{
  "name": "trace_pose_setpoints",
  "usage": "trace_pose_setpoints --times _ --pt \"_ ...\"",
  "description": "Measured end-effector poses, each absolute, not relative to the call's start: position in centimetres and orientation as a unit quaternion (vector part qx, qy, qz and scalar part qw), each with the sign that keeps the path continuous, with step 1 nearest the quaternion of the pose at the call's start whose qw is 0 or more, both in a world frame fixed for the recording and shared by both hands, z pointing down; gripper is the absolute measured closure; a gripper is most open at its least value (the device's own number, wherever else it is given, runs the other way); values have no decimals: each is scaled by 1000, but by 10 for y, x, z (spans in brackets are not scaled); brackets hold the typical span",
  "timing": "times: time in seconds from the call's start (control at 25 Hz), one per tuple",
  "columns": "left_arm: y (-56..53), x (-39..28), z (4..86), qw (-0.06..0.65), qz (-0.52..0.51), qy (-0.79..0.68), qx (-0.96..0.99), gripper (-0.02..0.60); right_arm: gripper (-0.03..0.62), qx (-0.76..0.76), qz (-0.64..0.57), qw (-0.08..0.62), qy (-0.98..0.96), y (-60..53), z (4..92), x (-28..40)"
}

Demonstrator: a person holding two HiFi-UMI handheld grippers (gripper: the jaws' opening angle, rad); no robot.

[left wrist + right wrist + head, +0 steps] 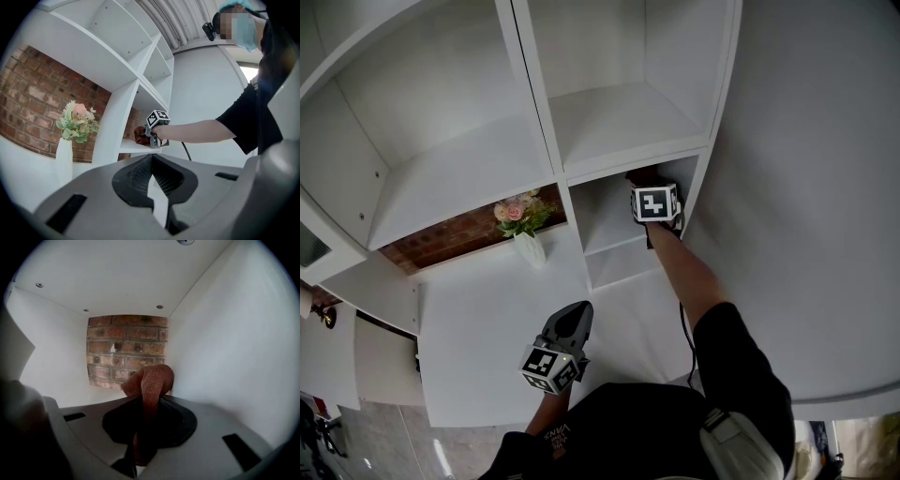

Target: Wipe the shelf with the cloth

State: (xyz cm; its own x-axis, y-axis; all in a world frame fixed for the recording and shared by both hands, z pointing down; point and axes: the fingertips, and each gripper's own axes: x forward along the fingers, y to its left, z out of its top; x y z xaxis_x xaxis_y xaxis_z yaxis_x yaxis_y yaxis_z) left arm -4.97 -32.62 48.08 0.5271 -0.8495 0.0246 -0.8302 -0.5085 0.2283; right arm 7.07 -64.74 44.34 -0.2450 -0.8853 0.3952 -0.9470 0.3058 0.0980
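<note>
My right gripper (651, 195) reaches into the lower right compartment of the white shelf unit (609, 248). It is shut on a rust-brown cloth (152, 380), which bulges out past the jaws toward the compartment's right wall. The left gripper view shows that gripper (157, 126) with the cloth (139, 135) on the shelf board (125, 147). My left gripper (570, 323) hangs low over the white counter, away from the shelf, shut with nothing between its jaws (151, 157).
A white vase of pink flowers (523, 225) stands on the counter (478, 319) left of the compartment. A brick wall (125, 350) shows behind the open-backed shelf. A white wall (806, 187) runs along the right.
</note>
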Motion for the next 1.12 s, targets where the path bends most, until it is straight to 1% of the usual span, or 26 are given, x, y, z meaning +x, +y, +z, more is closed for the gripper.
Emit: trace_pose_setpoints --times 0.16,0.28,0.4,0.64,0.84,1.12 --pt "-324 -50 482 109 -45 -482 868 575 539 576 73 180 -794 -643 439 68" --pt "-323 -50 482 108 -47 -481 869 575 539 559 82 156 -811 -636 431 55" --pt "-321 -48 482 108 -46 -478 870 575 539 500 104 131 -849 -622 421 24" --pt "-315 -50 481 107 -47 -478 870 575 539 366 168 116 -908 -581 413 -48" --pt "-311 -54 479 106 -50 -486 866 575 539 295 213 139 -921 -556 425 -86" --pt "-309 -54 481 105 -54 -489 864 575 539 293 216 184 -913 -555 449 -93"
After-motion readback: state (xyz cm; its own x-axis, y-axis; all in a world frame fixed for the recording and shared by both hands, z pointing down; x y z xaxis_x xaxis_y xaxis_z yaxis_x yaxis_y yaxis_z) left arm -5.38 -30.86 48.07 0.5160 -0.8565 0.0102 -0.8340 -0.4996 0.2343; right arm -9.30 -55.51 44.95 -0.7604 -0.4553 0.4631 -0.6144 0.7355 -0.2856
